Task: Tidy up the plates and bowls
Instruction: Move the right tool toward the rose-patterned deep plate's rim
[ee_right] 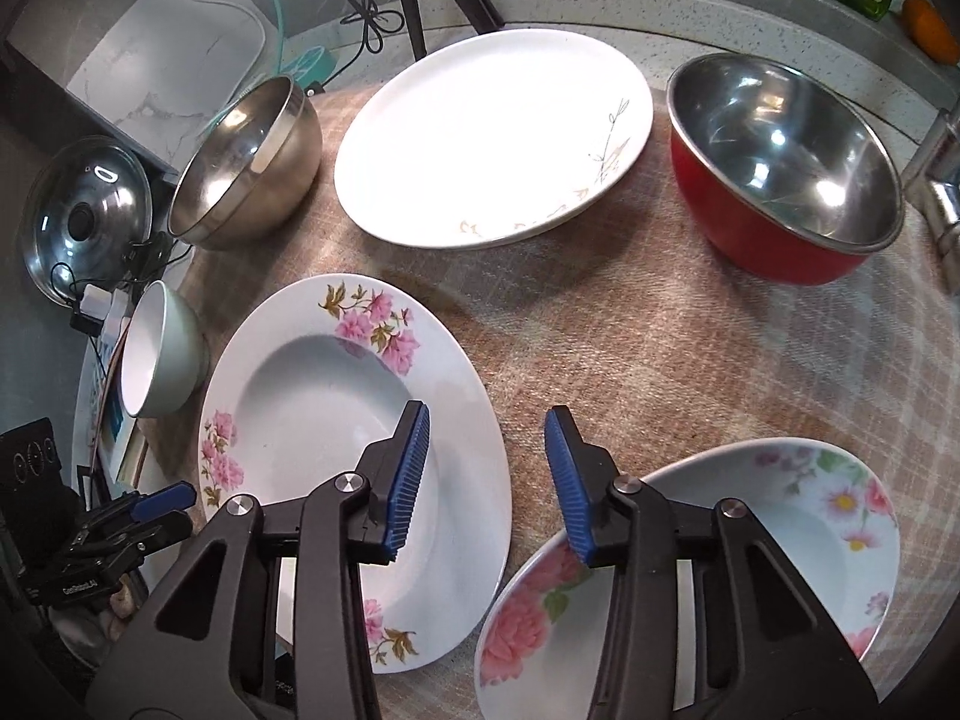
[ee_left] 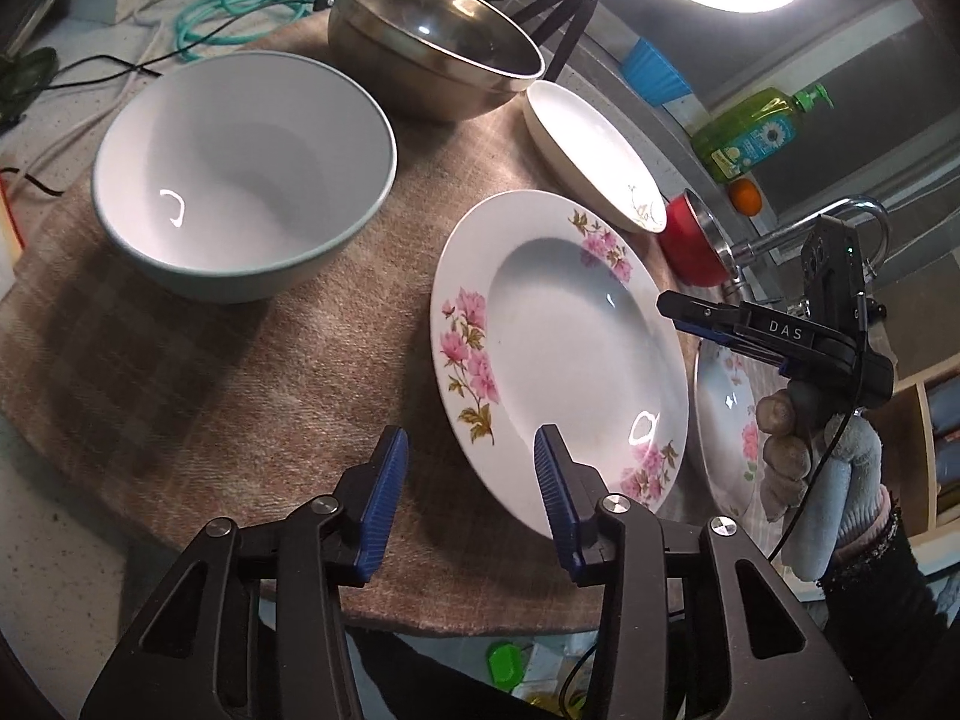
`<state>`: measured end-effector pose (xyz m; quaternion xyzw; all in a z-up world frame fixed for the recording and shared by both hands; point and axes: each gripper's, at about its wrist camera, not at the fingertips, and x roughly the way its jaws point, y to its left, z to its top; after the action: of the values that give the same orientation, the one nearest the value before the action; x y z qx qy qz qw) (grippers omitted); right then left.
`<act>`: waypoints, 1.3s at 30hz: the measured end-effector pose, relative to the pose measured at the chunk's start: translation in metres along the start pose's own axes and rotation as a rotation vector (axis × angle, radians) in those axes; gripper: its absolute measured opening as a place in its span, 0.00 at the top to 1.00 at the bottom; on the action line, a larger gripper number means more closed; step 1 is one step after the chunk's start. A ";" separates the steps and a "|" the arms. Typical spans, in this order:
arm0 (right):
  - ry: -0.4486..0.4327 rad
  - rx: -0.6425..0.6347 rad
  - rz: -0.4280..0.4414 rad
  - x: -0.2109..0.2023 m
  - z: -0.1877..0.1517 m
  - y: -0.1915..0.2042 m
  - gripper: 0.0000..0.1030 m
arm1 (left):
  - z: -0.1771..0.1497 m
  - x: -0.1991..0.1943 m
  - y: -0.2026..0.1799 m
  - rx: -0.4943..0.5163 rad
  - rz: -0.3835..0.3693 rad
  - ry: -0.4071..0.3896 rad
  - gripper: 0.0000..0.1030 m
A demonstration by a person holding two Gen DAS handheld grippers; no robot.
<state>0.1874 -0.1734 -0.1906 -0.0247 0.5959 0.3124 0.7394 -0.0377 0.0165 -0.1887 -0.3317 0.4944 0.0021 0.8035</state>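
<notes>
A deep plate with pink flowers (ee_left: 558, 354) lies on the checked cloth; it also shows in the right wrist view (ee_right: 336, 420). My left gripper (ee_left: 471, 468) is open and empty, hovering at that plate's near left rim. My right gripper (ee_right: 486, 468) is open and empty, above the cloth between the pink-flower plate and a floral bowl (ee_right: 780, 540). The right gripper also shows in the left wrist view (ee_left: 702, 318), above the floral bowl (ee_left: 729, 414). A white bowl (ee_left: 240, 174), a steel bowl (ee_left: 432, 42), a white plate (ee_right: 492, 132) and a red bowl (ee_right: 780, 180) stand around.
The checked cloth (ee_right: 630, 330) covers the round table. A pot lid (ee_right: 84, 216), cables and a charger lie off the table's left. A tripod (ee_left: 570, 6), ring light, soap bottle (ee_left: 756, 132) and faucet (ee_left: 840, 222) stand at the back and right.
</notes>
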 end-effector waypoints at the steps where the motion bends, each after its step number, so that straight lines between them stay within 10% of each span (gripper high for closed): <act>1: 0.005 0.003 0.006 0.002 0.001 0.000 0.62 | 0.000 0.001 0.000 -0.001 -0.001 0.004 0.63; 39: 0.047 -0.027 -0.012 0.016 -0.027 0.038 0.71 | 0.001 -0.002 0.011 0.060 0.009 0.082 0.76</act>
<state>0.1473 -0.1465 -0.2001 -0.0455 0.6087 0.3155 0.7266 -0.0410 0.0263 -0.1925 -0.3050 0.5283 -0.0229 0.7921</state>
